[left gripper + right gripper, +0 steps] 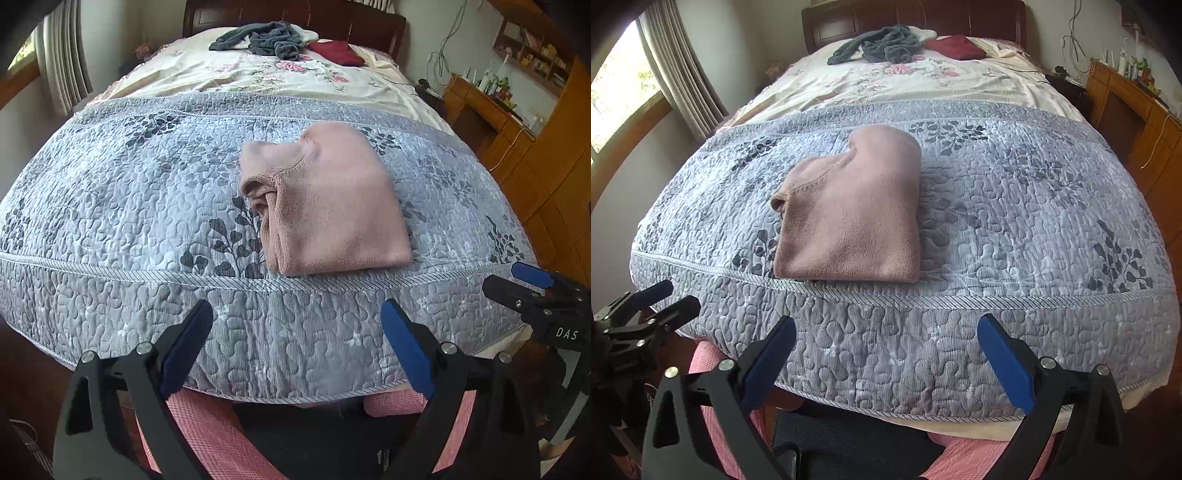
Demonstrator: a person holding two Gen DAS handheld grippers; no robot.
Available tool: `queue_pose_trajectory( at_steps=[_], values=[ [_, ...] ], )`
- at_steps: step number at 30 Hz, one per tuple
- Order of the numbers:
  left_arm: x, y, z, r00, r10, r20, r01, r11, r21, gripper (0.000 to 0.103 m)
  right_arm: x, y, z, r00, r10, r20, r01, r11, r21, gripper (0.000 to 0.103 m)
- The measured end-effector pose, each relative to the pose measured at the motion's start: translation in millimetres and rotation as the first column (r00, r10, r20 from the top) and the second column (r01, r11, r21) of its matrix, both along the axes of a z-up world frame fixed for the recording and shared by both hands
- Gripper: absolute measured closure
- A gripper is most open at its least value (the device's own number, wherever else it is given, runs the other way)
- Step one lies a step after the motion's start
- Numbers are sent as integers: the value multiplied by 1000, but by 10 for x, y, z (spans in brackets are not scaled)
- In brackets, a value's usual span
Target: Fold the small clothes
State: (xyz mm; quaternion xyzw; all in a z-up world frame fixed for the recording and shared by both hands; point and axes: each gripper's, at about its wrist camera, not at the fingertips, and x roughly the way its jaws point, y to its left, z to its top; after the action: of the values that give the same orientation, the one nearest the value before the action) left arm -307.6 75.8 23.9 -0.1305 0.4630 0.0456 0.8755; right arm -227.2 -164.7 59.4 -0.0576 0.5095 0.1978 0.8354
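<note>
From the left wrist view, the left hand-held gripper [297,347] hangs past the foot edge of the bed, its blue pads spread wide and holding nothing. The pink garment [325,199] lies ahead and a little to the right of it, already folded into a compact bundle on the grey quilted bedspread [122,192], close to the corded seam at the foot edge. Its long axis runs away from the camera, slightly slanted, and the layered open edges with a ribbed hem face left. The right hand-held gripper [535,284] shows at the right margin, low beside the bed corner and apart from the garment; from this view I cannot tell how far its jaws stand apart.

From the right wrist view, the right hand-held gripper [886,354] is likewise spread wide and empty. Here the pink garment [853,210] sits ahead and to the left, so it lies between the two tools, neither clearly nearer. The left hand-held gripper [653,299] appears at the lower left, off the bedspread.

Beyond the grey quilted bedspread [1034,192] lies a cream floral sheet [923,85], with a crumpled dark grey garment [882,46] and a dark red cloth [956,46] near the wooden headboard [923,14]. A curtained window [624,81] is on the left, a cluttered wooden cabinet [1126,96] on the right. The pink piece looks finished; the grey heap seems the likely next candidate, and it lies well out of reach
</note>
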Motion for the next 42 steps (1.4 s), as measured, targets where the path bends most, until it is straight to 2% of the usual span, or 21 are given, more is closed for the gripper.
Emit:
queue_pose_trajectory(
  at_steps=[16,23,30,42],
  values=[
    [-53,-157,158,1000,-11,-5,11,998,65,12,-80,15,176,997,-42,59,47,994,-95,4],
    [3,-152,158,1000,-8,-18,10,996,87,12,-1,64,99,996,-75,41,79,988,-131,4],
    [161,-112,42,999,0,-43,4,996,85,12,135,85,-56,996,-91,12,92,983,-161,4],
    [370,-135,-137,996,-7,-88,16,995,103,12,322,78,-255,994,-96,-41,89,983,-158,4]
  ],
)
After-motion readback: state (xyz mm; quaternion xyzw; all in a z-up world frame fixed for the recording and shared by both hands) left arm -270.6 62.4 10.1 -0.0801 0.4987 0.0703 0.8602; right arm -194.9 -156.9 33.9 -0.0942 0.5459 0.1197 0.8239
